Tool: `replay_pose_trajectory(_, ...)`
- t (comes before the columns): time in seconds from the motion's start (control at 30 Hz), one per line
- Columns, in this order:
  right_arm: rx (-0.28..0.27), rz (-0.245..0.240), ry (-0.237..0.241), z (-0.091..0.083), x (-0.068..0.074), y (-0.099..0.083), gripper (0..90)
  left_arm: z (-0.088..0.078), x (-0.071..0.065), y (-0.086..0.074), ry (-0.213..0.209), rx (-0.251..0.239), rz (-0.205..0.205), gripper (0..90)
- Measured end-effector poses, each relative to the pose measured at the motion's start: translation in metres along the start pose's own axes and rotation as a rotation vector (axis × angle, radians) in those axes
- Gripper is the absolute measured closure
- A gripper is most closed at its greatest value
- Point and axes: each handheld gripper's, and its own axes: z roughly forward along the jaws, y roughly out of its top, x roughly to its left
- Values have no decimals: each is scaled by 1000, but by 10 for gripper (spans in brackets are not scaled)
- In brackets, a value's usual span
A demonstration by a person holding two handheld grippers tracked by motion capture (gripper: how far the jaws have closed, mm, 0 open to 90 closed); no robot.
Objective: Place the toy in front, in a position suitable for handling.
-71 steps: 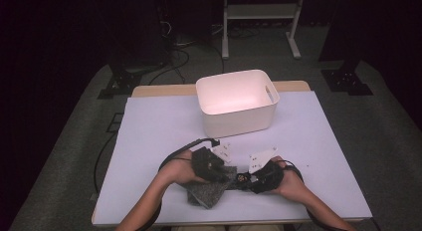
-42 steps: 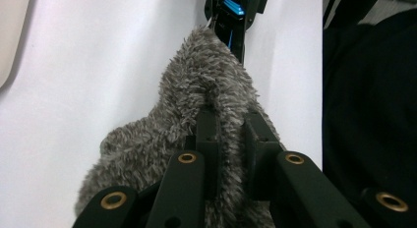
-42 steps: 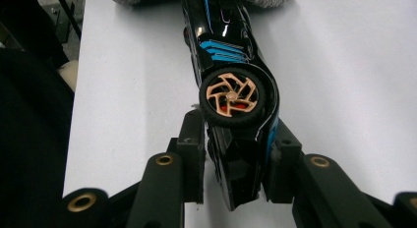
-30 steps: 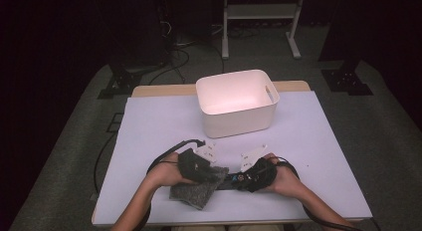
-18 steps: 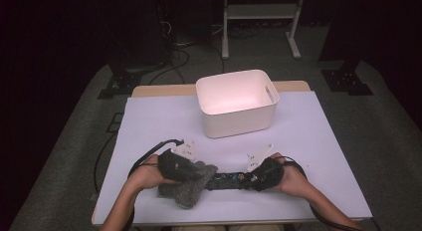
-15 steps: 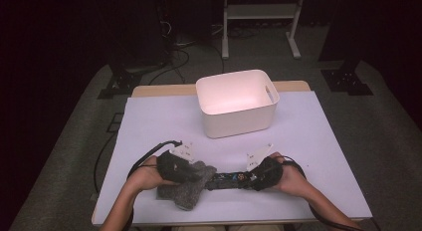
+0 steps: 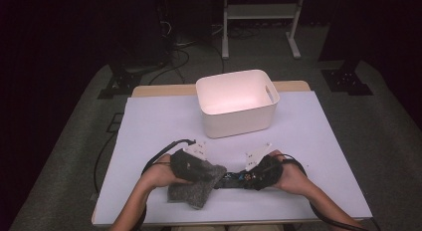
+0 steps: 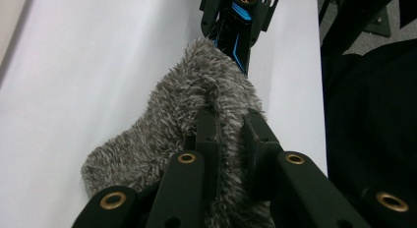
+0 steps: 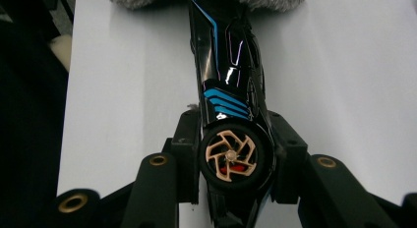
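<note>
One grey cloth on the table, in front of one white bin, left gripper clamped on the cloth, one black toy car just right of the cloth, touching it, right gripper clamped on the car's rear.

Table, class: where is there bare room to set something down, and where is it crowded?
Bare table stretches left of the white bin, and right of it to the edge. The near middle is crowded: the left gripper pinches a grey fluffy cloth against the black toy car clamped by the right gripper.
</note>
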Motion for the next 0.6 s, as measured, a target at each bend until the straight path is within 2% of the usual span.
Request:
replay_pose_trajectory(0.1,6,9,-3,-7,1,-8,622,2,-1,4,-1,9,22,799)
replay_pose_trajectory(0.23,-3,15,-12,-10,2,-14,621,2,-1,7,-2,-8,23,799)
replay_pose_trajectory(0.33,-15,18,-12,-9,2,-15,620,4,-4,18,-13,-9,48,799)
replay_pose_trajectory(0.43,-23,22,-16,-9,3,-16,620,12,-7,37,-30,-9,89,799)
replay_pose_trajectory(0.53,-29,22,-19,-9,3,-16,620,24,-9,49,-33,29,124,798)
replay_pose_trajectory(0.57,-30,22,-19,-9,3,-17,620,29,-9,50,-34,46,129,798)
replay_pose_trajectory(0.6,-31,24,-16,-9,2,-17,620,30,-9,49,-37,40,124,798)
